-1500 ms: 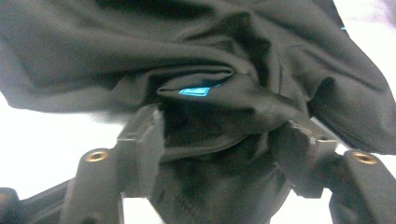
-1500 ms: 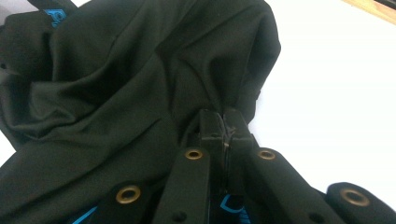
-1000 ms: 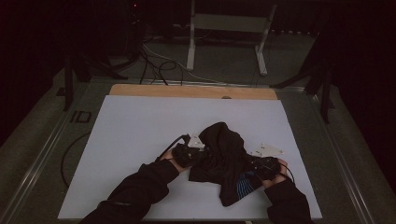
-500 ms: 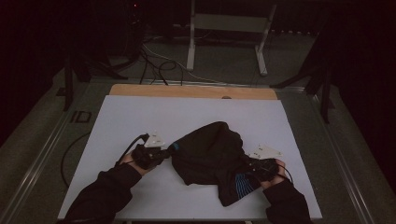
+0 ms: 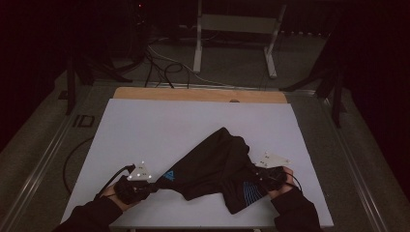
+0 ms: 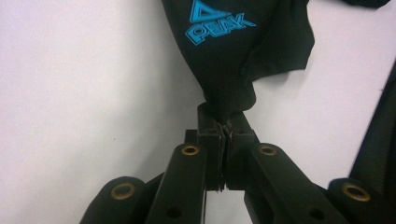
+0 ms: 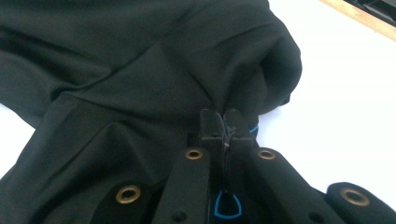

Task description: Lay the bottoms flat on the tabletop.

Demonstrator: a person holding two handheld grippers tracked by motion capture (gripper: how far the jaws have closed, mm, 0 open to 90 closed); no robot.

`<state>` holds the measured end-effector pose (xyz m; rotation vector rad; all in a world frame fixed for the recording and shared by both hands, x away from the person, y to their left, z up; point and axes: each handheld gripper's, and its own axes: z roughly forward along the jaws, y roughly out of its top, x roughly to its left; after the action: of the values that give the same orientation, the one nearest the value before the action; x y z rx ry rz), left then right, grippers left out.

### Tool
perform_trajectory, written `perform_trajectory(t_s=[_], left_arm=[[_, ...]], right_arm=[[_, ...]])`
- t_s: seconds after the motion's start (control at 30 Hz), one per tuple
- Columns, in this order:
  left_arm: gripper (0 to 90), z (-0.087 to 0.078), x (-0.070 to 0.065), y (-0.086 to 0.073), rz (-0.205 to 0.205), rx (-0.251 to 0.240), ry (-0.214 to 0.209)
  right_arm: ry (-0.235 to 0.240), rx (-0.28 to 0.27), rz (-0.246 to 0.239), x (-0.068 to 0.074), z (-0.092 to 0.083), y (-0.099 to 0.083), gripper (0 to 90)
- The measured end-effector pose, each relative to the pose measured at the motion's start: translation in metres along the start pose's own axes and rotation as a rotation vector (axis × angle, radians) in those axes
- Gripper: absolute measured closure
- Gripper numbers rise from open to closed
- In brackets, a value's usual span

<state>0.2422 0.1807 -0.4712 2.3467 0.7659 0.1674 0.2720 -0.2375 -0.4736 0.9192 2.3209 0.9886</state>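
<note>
Near the front left corner of the white table (image 5: 159,121), the left gripper (image 5: 153,183) lies low over the surface in the person's left hand (image 5: 121,192), its grey three-cornered plate (image 5: 140,173) on top and its cable (image 5: 113,175) curling off toward the left edge. In the left gripper view its two black jaws are pressed together on a bunched end of the black garment (image 6: 243,51), the cloth pinched tight between the pads, with a blue triangle and the word PEAK (image 6: 217,24) printed just beyond the pinch. From that grip the black garment (image 5: 217,164) runs rightward across the front half of the table, drawn into a taut band at its left end and widening into a loose, folded mass at the middle, its highest fold reaching toward the table's centre. A patch of fine blue lines (image 5: 250,191) shows on the cloth close to the front edge. At the front right, the right gripper (image 5: 263,176) sits in the person's right hand (image 5: 283,182); in the right gripper view its jaws are likewise closed hard on a fold of the same garment (image 7: 140,70), fabric caught between the pads.
</note>
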Motion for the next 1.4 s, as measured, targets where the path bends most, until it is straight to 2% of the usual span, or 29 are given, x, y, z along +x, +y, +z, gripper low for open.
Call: perform_trajectory(t_s=[0.07, 0.1, 0.17, 0.23, 0.27, 0.33, 0.43, 0.5, 0.53, 0.63, 0.7, 0.77, 0.83, 0.87, 0.9, 0.93, 1.07, 1.1, 1.17, 1.23, 1.27, 1.33, 1.4], left_arm=[[87.2, -0.007, 0.003, 0.006, -0.001, -0.026, -0.020], [82.1, -0.009, 0.003, 0.009, 0.004, -0.030, -0.020], [62.3, -0.012, 0.002, 0.017, 0.011, -0.041, -0.005], [54.3, -0.015, 0.003, 0.026, 0.010, -0.053, -0.018], [49.1, -0.016, 0.003, 0.032, 0.024, -0.052, -0.009], [45.2, -0.016, 0.006, 0.043, 0.039, -0.057, -0.007], [39.7, -0.004, 0.020, 0.060, 0.039, -0.059, -0.014], [36.8, 0.000, 0.024, 0.063, 0.042, -0.058, -0.014], [36.7, 0.017, 0.036, 0.074, 0.031, -0.059, -0.022], [36.4, 0.040, 0.048, 0.084, 0.027, -0.047, -0.033], [35.2, 0.056, 0.055, 0.090, 0.008, -0.036, -0.046], [35.2, 0.071, 0.060, 0.095, 0.012, -0.017, -0.033], [35.2, 0.084, 0.064, 0.100, 0.001, -0.004, -0.040], [35.2, 0.090, 0.066, 0.102, -0.002, 0.006, -0.037], [35.2, 0.096, 0.068, 0.104, -0.004, 0.009, -0.035], [35.2, 0.101, 0.069, 0.107, -0.007, 0.017, -0.029], [35.4, 0.114, 0.072, 0.112, -0.002, 0.020, -0.039], [36.4, 0.121, 0.072, 0.115, -0.006, 0.034, -0.034], [39.0, 0.127, 0.072, 0.118, 0.001, 0.050, -0.026], [47.0, 0.130, 0.072, 0.118, -0.003, 0.048, -0.030], [48.4, 0.134, 0.072, 0.119, 0.000, 0.062, -0.014], [61.6, 0.136, 0.072, 0.119, 0.004, 0.062, 0.008], [79.7, 0.134, 0.071, 0.119, 0.000, 0.046, 0.001]], right_arm=[[0.003, -0.011, 0.004, 0.000, -0.002, 0.002, 87.9], [0.000, -0.026, 0.006, 0.001, -0.004, 0.003, 83.8], [0.002, -0.057, -0.002, 0.001, -0.007, 0.007, 66.2], [-0.003, -0.092, 0.009, 0.000, -0.011, 0.010, 54.4], [0.001, -0.108, 0.014, -0.001, -0.012, 0.011, 50.8], [-0.002, -0.114, 0.018, -0.003, -0.010, 0.011, 43.4], [0.003, -0.100, 0.031, -0.005, -0.002, 0.009, 36.2], [0.013, -0.080, 0.034, -0.006, 0.003, 0.009, 35.4], [0.013, -0.070, 0.056, -0.006, 0.012, 0.009, 34.8], [0.008, -0.038, 0.065, -0.007, 0.022, 0.007, 38.0], [-0.002, -0.003, 0.077, -0.007, 0.026, 0.004, 42.0], [0.005, 0.015, 0.081, -0.009, 0.027, 0.001, 46.7], [-0.004, 0.034, 0.079, -0.010, 0.027, -0.002, 61.3], [0.001, 0.041, 0.081, -0.011, 0.027, -0.003, 65.5], [0.008, 0.049, 0.082, -0.011, 0.027, -0.003, 76.4], [0.015, 0.055, 0.082, -0.011, 0.026, -0.003, 83.3], [0.038, 0.087, 0.076, -0.009, 0.025, -0.001, 85.7], [0.018, 0.115, 0.059, -0.009, 0.024, -0.002, 85.8], [0.007, 0.123, 0.058, -0.008, 0.022, -0.003, 85.8], [0.005, 0.120, 0.056, -0.008, 0.021, -0.003, 85.7], [0.003, 0.114, 0.055, -0.007, 0.020, -0.004, 85.7], [0.003, 0.108, 0.055, -0.007, 0.020, -0.003, 85.7], [-0.003, 0.097, 0.048, -0.006, 0.020, -0.002, 85.7]])
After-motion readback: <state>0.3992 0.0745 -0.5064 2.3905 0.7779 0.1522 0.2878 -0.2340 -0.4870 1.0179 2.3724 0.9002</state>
